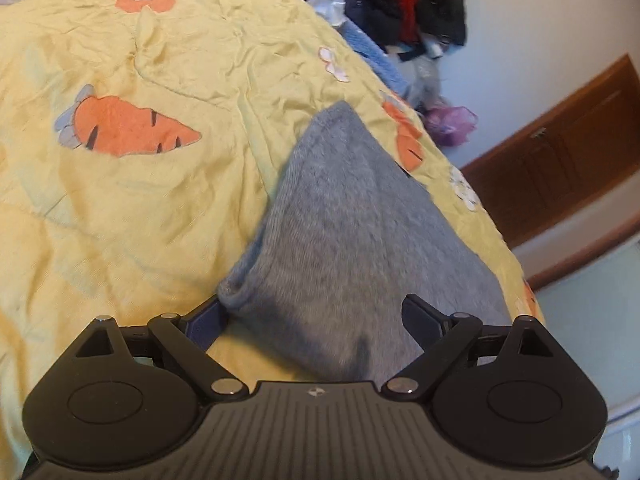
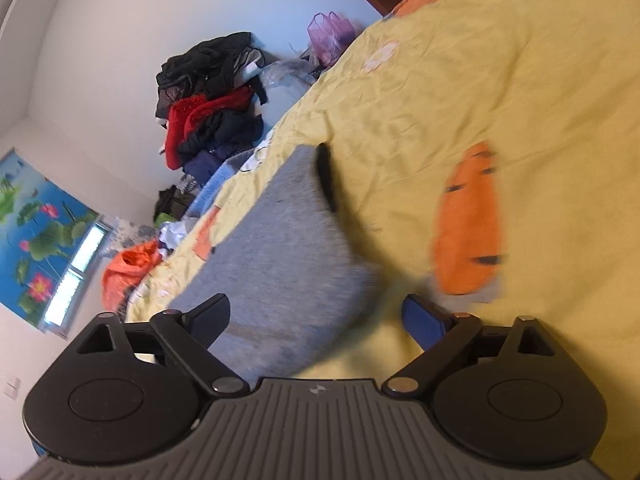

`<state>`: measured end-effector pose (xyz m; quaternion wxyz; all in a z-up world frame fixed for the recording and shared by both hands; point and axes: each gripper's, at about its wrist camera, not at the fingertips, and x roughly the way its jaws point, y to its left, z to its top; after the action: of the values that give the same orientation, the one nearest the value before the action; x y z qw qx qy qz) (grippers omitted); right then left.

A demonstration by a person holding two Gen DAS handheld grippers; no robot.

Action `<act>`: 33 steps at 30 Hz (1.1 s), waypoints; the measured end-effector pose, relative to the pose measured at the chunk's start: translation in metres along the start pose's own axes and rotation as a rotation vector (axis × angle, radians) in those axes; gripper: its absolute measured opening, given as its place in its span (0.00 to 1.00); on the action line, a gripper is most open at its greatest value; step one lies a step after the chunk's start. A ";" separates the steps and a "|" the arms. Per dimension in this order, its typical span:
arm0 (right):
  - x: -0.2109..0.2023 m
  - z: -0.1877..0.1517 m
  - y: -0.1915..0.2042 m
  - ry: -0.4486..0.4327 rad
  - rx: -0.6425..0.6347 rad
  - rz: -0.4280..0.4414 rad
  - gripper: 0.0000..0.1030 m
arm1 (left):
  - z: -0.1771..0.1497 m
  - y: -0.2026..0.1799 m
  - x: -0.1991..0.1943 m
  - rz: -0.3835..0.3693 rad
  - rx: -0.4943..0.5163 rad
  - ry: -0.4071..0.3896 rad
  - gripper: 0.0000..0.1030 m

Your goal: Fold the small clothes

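left gripper (image 1: 316, 316) jaws spread wide, nothing clamped; folded grey garment (image 1: 340, 232) lies flat just ahead between its fingers. right gripper (image 2: 316, 320) likewise apart, same garment ahead-left. yellow carrot-print bedspread (image 1: 140, 200) underneath; clothes pile (image 2: 212, 112) beyond.

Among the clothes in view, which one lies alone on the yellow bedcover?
The grey garment lies flat and alone on the cover; the black, red and blue clothes are heaped together at the bed's far edge.

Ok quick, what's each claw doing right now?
Left claw: open, holding nothing, grey knitted garment beneath.
Right claw: open, holding nothing.
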<state>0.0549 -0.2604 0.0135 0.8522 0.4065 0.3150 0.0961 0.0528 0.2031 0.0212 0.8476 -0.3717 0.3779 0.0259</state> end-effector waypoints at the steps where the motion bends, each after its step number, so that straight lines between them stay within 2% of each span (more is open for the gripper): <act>1: 0.010 0.000 0.005 0.002 -0.004 0.003 0.91 | 0.002 -0.004 0.004 0.023 -0.003 -0.015 0.91; 4: 0.034 -0.001 0.020 -0.017 -0.044 -0.004 0.91 | 0.007 -0.020 0.015 0.114 0.036 -0.035 0.86; 6: 0.043 -0.002 0.024 -0.040 -0.047 -0.013 0.87 | 0.005 -0.029 0.019 0.175 0.086 -0.043 0.71; 8: 0.051 -0.002 0.027 -0.049 -0.043 -0.016 0.77 | 0.003 -0.030 0.019 0.204 0.111 -0.056 0.60; 9: 0.054 -0.002 0.027 -0.049 -0.042 -0.018 0.64 | 0.003 -0.029 0.018 0.213 0.116 -0.062 0.50; 10: 0.056 -0.003 0.024 -0.035 -0.030 -0.014 0.42 | 0.003 -0.027 0.017 0.223 0.118 -0.068 0.44; 11: 0.061 -0.003 0.020 -0.003 -0.009 -0.009 0.32 | 0.004 -0.025 0.018 0.229 0.117 -0.072 0.36; 12: 0.064 -0.005 0.014 0.011 0.012 -0.002 0.19 | 0.005 -0.023 0.018 0.227 0.113 -0.074 0.33; 13: 0.064 -0.006 0.010 0.005 0.022 -0.001 0.12 | 0.006 -0.023 0.017 0.223 0.111 -0.074 0.32; 15: 0.063 -0.006 0.004 0.006 0.035 0.012 0.09 | 0.007 -0.023 0.019 0.225 0.114 -0.076 0.28; 21: 0.064 -0.006 0.004 0.030 0.029 0.018 0.09 | 0.005 -0.029 0.024 0.251 0.163 -0.092 0.17; 28: 0.066 -0.001 0.008 0.052 0.026 0.011 0.11 | 0.006 -0.031 0.024 0.266 0.183 -0.076 0.11; 33: 0.064 0.004 -0.001 0.086 0.141 0.055 0.11 | 0.010 -0.031 0.012 0.245 0.187 -0.050 0.09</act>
<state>0.1075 -0.2367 -0.0145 0.8043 0.4693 0.3462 0.1144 0.0772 0.1843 0.0362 0.8780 -0.2415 0.4001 0.1030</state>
